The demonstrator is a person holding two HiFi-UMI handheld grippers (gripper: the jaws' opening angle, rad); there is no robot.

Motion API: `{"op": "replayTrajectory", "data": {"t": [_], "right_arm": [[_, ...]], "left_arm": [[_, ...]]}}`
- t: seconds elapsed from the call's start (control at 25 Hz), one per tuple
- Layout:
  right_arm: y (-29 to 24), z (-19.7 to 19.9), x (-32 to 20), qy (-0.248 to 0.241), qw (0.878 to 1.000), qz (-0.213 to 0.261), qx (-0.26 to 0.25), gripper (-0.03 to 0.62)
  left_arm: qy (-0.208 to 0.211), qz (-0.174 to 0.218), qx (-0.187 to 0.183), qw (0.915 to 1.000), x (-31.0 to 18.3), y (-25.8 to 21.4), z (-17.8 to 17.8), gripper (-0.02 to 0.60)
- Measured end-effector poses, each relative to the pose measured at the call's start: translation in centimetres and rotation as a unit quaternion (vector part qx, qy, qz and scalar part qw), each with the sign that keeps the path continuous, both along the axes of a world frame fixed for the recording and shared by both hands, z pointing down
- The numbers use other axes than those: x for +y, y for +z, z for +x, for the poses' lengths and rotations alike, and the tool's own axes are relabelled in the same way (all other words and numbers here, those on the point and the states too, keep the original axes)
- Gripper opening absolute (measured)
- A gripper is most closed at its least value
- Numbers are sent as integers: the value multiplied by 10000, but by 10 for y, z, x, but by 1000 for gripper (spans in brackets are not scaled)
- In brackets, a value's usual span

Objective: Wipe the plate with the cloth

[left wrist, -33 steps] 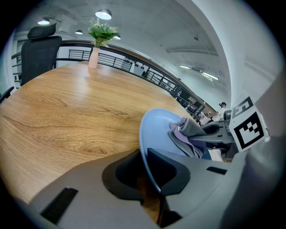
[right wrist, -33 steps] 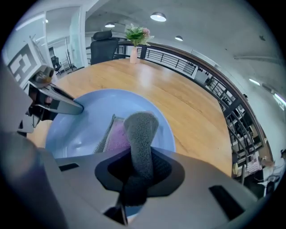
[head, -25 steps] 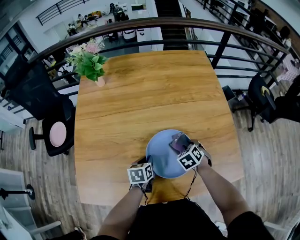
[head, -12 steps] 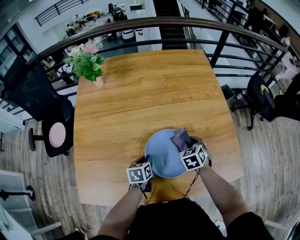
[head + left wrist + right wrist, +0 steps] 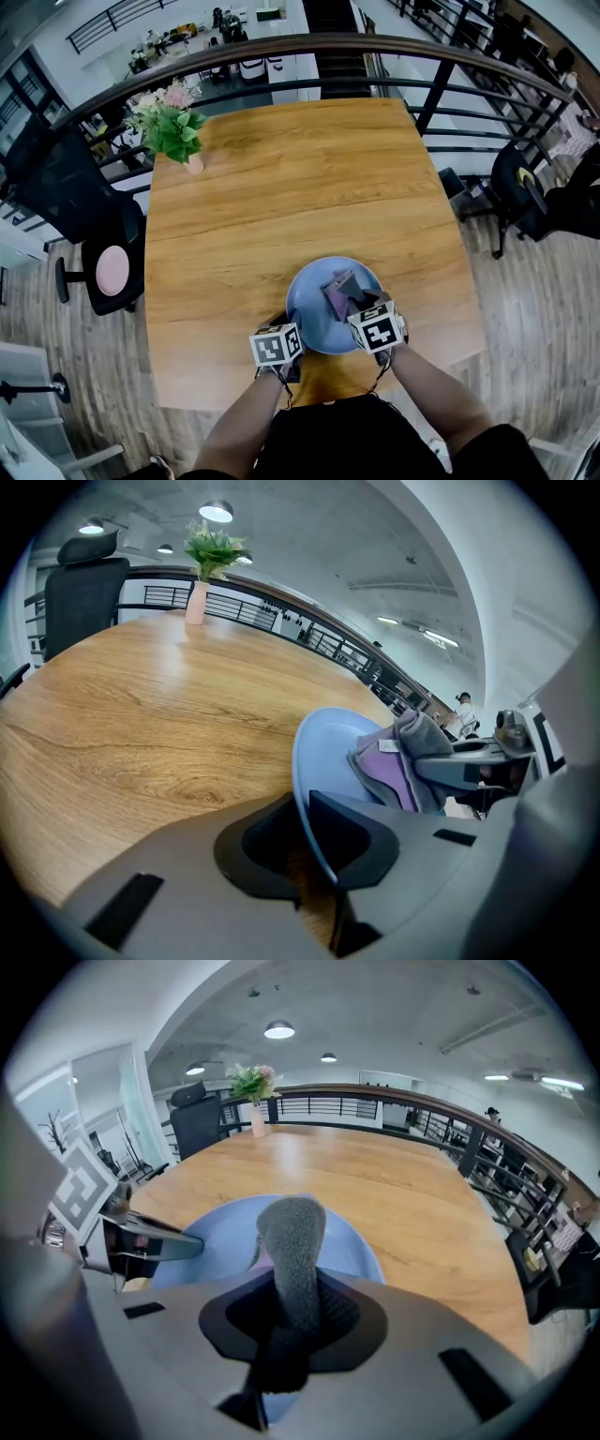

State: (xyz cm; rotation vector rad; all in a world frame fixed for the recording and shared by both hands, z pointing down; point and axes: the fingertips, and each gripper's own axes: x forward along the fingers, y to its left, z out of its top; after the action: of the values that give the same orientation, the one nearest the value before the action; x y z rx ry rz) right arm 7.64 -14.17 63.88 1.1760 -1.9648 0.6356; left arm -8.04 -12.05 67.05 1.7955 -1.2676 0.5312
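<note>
Hidden in right tool (image 5: 292, 1324): cloth (image 5: 292, 1232) end

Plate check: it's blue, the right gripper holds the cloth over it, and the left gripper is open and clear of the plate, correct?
Not quite. The left gripper is not open and clear: the left gripper view shows its jaws closed on the rim of the plate. The rest stands: the plate is blue and the right gripper holds the cloth over it.
</note>
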Motion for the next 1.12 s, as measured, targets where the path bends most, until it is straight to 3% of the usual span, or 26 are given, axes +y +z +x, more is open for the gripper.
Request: {"op": "replayTrajectory", "data": {"t": [0.6,1.12], "right_arm": [[15,-80,67,-691,9921,-806,-660,74],[20,-78,97,-1467,9812,-1239,-210,74]], "left_arm": [[-16,-6,1,10000,1,0,1,61],[-4,-16,46,10000,1,-1,2,61]]}}
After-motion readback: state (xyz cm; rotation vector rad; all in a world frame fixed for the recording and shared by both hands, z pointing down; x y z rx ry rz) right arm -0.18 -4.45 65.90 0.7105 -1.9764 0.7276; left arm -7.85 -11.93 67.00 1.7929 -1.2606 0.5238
